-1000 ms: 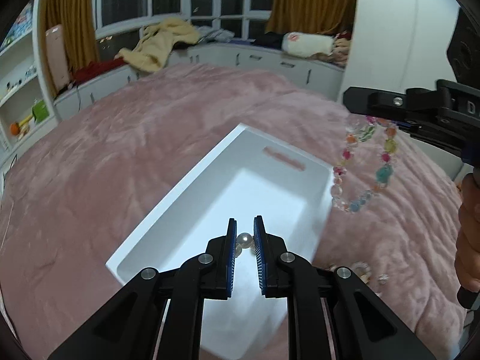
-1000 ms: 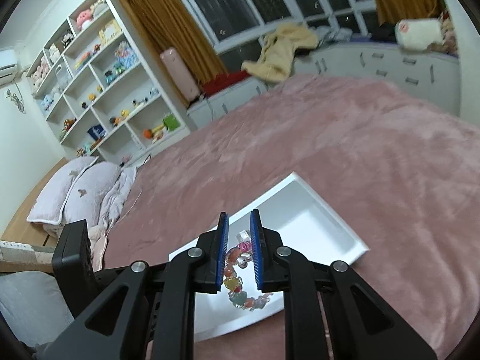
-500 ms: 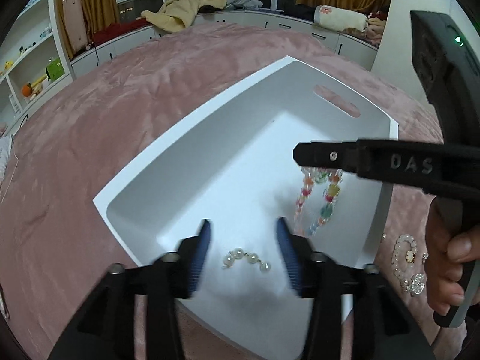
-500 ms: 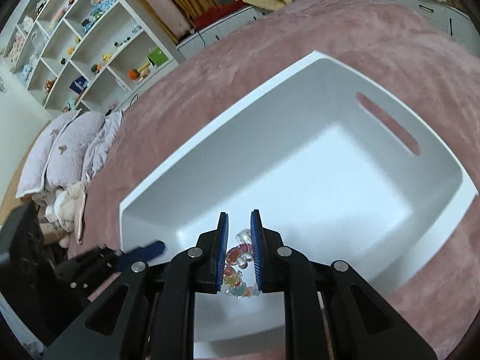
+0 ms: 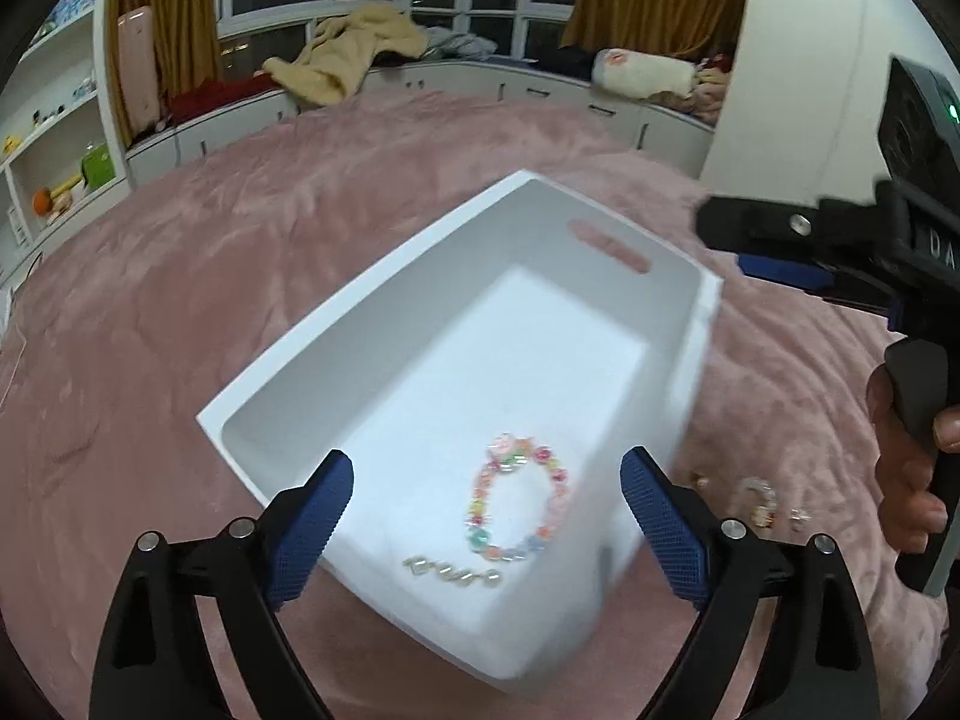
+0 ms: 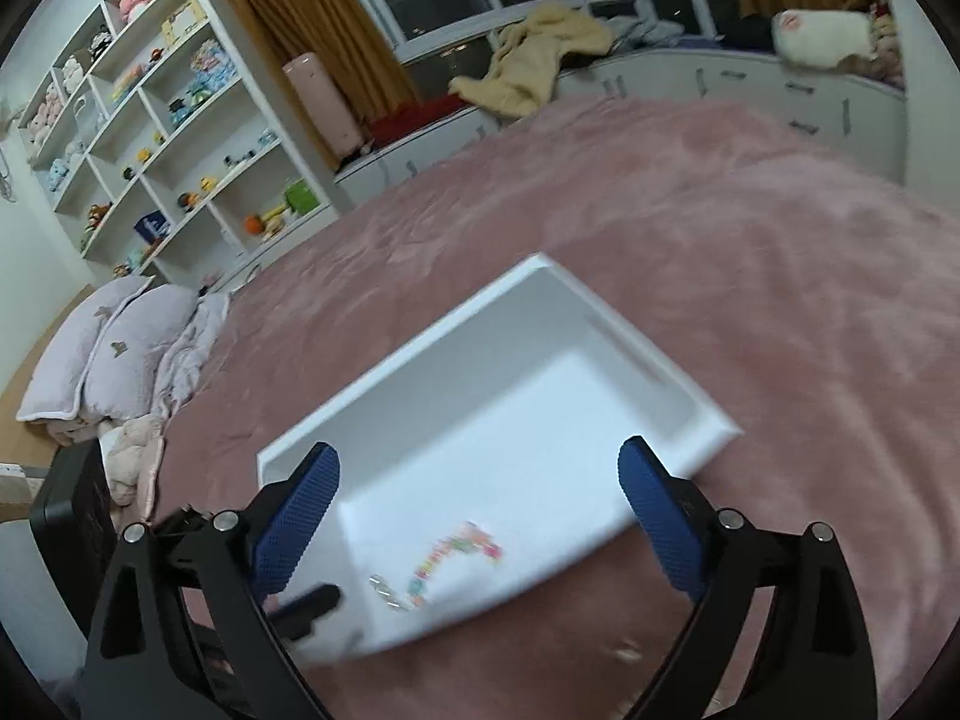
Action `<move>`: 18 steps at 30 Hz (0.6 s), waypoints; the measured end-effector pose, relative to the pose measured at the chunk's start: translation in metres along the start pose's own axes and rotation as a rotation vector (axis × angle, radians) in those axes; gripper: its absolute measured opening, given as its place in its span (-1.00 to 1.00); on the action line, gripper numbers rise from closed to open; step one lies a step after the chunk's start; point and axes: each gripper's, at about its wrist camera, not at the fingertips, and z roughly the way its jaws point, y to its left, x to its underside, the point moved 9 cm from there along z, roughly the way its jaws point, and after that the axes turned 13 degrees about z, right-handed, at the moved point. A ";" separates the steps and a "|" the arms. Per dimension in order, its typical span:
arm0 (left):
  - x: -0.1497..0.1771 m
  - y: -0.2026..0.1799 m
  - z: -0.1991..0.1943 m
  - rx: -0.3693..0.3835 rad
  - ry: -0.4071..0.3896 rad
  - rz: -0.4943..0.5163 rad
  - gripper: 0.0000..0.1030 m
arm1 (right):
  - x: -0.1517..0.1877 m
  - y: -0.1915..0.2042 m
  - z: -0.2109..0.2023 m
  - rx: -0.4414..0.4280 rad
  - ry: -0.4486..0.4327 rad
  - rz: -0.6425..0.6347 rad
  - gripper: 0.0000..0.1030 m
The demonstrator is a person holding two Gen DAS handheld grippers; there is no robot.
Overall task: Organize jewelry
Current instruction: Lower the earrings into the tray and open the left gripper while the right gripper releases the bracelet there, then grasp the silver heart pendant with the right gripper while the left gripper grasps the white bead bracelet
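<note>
A white bin (image 5: 708, 312) lies on the pink bed. On its floor at the near end rest a colourful bead bracelet (image 5: 516, 504) and a short pearl strand (image 5: 453, 570), both loose. My left gripper (image 5: 487, 462) hovers over that end, its jaws opening wide and touching neither piece. My right gripper (image 5: 738, 246) is off the bin's right rim, held by a hand (image 5: 900, 480). In the right wrist view, blurred, the right gripper (image 6: 480, 450) is opening above the bin (image 6: 600, 300) with nothing gripped. The bracelet (image 6: 456, 546) and pearls (image 6: 387, 591) lie below it.
More small jewelry (image 5: 759, 498) lies on the pink blanket (image 5: 240, 276) just right of the bin. Lilac pillows (image 6: 114, 360) and white shelves (image 6: 180, 138) stand to the left. Clothes (image 5: 354, 54) are heaped on the window bench behind the bed.
Both grippers went from shut to wide open. The pearl strand left the left jaws and the bead bracelet left the right jaws; both now lie in the bin. The right gripper drew back right.
</note>
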 end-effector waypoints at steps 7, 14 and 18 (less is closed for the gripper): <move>-0.006 -0.035 -0.019 0.058 -0.032 0.034 0.79 | 0.005 -0.040 -0.059 0.075 -0.069 0.042 0.81; -0.008 -0.066 -0.039 0.095 -0.057 0.086 0.79 | 0.022 -0.056 -0.101 0.115 -0.098 0.034 0.81; -0.010 -0.091 -0.049 0.129 -0.076 0.131 0.79 | 0.035 -0.069 -0.121 0.135 -0.111 0.039 0.80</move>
